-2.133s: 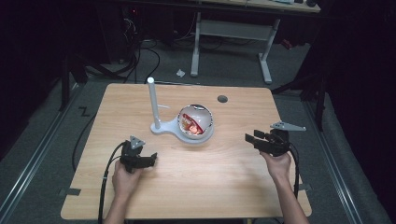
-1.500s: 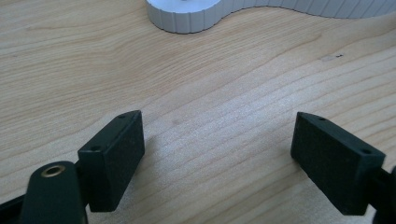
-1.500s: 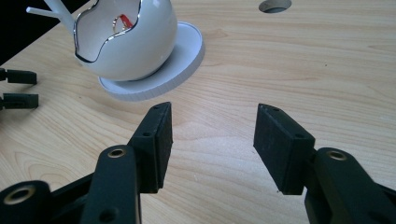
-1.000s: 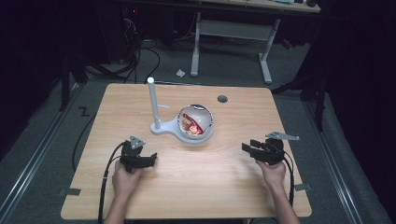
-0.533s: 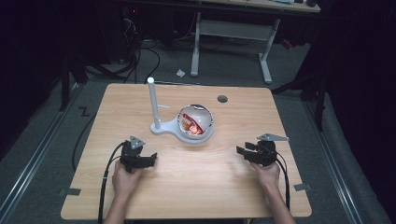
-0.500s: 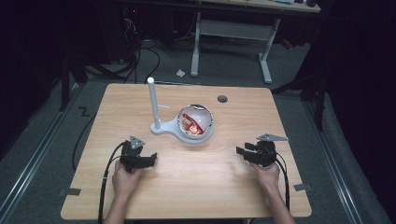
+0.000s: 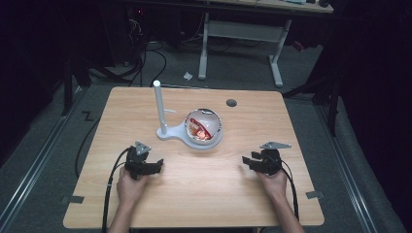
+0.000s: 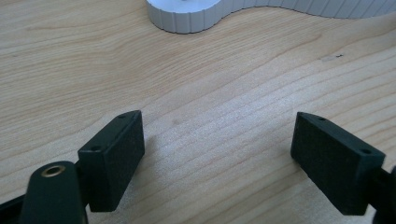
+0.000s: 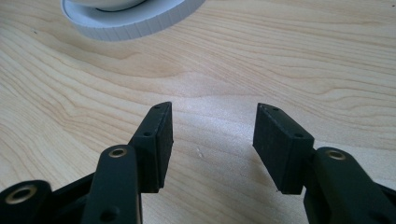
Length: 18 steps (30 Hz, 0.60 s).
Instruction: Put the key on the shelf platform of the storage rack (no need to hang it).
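Jaws of both grippers stand spread with nothing between them, only bare table [image 7: 204,194] showing in each gap. Your left gripper [image 7: 154,165] rests low at the near left, its jaws set wide; ahead of them and a little to their left lies the ribbed rim of the white stand [image 8: 187,18], well apart from the pads [image 8: 114,158]. Your right gripper [image 7: 248,161] has its jaws less widely parted; beyond them and off to their left lies the round edge of the stand's base under the bowl [image 9: 135,21], likewise untouched. From above, the stand [image 7: 170,132] carries an upright white post [image 7: 158,104] and a bowl [image 7: 204,127] holding something red and orange, too small to name; it sits forward of both jaw pairs and between them. Compared with the earlier high views, your right hand [image 7: 273,182] has come down and drawn nearer the tabletop, so that both grippers now sit at about the same low level, while the left has not shifted. Judged from this, you are at a rest or ready posture: no grasp is begun, and the bowl and stand remain to be approached by jaws that are already parted enough to close on the post or the rim.
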Tool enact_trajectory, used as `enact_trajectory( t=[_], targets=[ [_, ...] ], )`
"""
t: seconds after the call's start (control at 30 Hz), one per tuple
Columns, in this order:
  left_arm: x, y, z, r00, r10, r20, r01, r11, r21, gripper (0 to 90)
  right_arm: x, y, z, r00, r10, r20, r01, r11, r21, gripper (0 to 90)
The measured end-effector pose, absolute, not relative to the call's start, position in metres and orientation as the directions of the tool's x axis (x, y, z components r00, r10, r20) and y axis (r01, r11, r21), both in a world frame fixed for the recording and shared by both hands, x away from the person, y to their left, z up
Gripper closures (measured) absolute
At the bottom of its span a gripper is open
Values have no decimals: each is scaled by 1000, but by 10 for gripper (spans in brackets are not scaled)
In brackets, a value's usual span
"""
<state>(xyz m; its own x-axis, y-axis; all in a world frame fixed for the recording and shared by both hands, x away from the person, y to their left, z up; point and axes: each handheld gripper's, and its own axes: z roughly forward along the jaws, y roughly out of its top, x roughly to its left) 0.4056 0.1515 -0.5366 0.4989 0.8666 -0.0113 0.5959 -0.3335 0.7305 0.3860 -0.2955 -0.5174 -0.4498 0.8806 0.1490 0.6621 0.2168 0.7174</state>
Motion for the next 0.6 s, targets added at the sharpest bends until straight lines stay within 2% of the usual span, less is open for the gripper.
enact_trajectory(
  t=[0.27, 0.5, 0.6],
  targets=[
    [405, 152, -537, 498, 867, -12, 596, -333, 731, 178, 384, -283, -523, -473, 881, 28, 645, 324, 692, 470],
    [405, 152, -537, 498, 867, -11, 596, -333, 731, 178, 386, -281, -525, -469, 883, 24, 641, 322, 697, 450],
    [405, 152, -537, 498, 867, -12, 596, -333, 731, 178, 387, -278, -527, -472, 882, -13, 623, 344, 703, 437]
  ],
)
